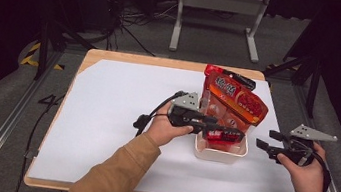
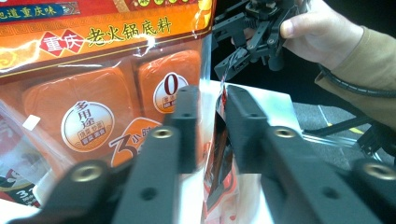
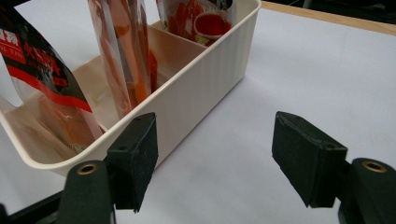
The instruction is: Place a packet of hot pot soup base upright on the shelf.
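A cream plastic bin (image 1: 218, 155) stands on the white table sheet, with several red and orange food packets upright in it. The tallest is an orange packet (image 1: 235, 102) (image 2: 93, 93). My left gripper (image 1: 234, 133) (image 2: 210, 98) reaches over the bin from the left. Its jaws stand a little apart, with the edge of a red packet (image 2: 217, 154) (image 1: 219, 133) in the gap and the pads clear of it. My right gripper (image 1: 264, 139) (image 3: 215, 140) hovers just right of the bin (image 3: 210, 60), open with nothing between its pads. It is also visible in the left gripper view (image 2: 229, 51).
The white sheet (image 1: 116, 108) covers a wooden table with bare room left of the bin and in front. In the right gripper view a clear orange packet (image 3: 121, 56) and a red-labelled one (image 3: 37, 60) lean inside the bin. A metal frame stands on the floor beyond.
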